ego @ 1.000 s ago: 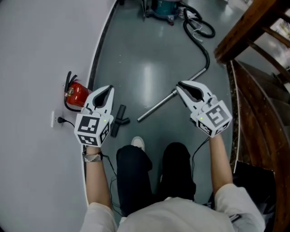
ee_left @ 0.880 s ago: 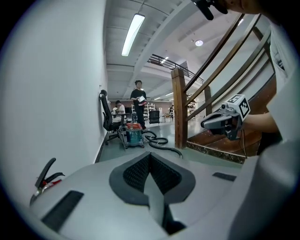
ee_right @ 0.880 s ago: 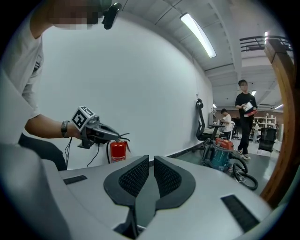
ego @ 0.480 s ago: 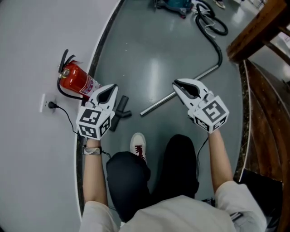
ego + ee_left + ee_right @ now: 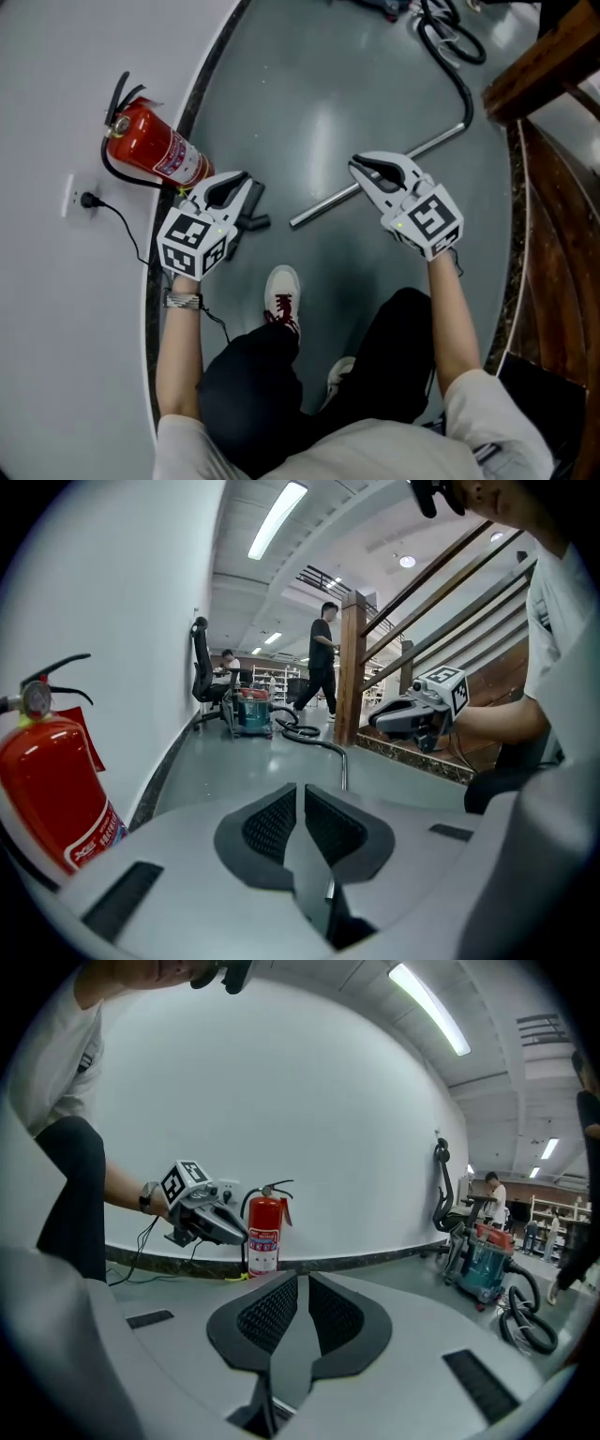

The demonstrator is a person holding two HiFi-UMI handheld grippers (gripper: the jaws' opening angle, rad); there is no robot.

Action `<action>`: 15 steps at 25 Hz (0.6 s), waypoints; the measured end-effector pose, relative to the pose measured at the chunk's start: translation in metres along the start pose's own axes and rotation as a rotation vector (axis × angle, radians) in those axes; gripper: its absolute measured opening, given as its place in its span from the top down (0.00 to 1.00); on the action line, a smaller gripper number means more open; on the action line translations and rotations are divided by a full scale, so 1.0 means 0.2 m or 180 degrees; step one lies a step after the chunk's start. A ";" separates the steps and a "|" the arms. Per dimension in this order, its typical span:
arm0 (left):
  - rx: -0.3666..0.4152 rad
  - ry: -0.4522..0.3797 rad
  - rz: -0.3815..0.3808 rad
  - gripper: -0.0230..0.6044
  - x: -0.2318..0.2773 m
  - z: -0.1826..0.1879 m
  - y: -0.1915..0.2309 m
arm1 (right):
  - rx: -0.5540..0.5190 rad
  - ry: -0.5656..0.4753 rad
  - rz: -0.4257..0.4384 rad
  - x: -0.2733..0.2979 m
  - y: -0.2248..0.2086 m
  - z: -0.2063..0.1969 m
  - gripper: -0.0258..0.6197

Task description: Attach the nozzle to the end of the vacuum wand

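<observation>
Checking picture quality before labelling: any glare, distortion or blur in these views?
Head view: sharp, with a pale sheen of ceiling light on the grey floor beside the vacuum wand. Left gripper view and right gripper view: fisheye bending, black corners, a bright ceiling strip light in each.

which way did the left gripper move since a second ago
Yes: the left gripper has come down toward the black nozzle, now partly covering it. Its jaws have just been opening, nothing between them.
</observation>
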State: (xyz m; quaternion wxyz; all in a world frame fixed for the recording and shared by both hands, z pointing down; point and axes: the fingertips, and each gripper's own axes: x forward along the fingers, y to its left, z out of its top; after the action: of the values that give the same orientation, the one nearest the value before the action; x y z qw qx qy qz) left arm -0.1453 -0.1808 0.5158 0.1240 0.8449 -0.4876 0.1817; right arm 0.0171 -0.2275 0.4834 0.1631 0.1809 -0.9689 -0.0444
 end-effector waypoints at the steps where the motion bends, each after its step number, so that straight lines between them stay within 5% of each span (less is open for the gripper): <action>1: 0.0029 0.0030 -0.0021 0.91 0.02 -0.03 0.01 | -0.0002 0.0029 0.0058 0.03 0.01 -0.04 0.90; 4: 0.0152 0.0136 -0.0056 0.90 0.07 -0.14 0.03 | 0.0011 0.0119 0.0241 0.11 0.06 -0.15 0.77; 15: 0.0273 0.0429 -0.0166 0.85 0.17 -0.58 0.08 | -0.0109 0.0565 0.0782 0.34 0.28 -0.54 0.68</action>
State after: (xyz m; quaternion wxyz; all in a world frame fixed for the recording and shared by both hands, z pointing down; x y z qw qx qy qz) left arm -0.1662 -0.1699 0.6363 0.1249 0.8477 -0.4477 0.2555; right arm -0.0261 -0.2032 0.6148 0.2554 0.0613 -0.9646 -0.0244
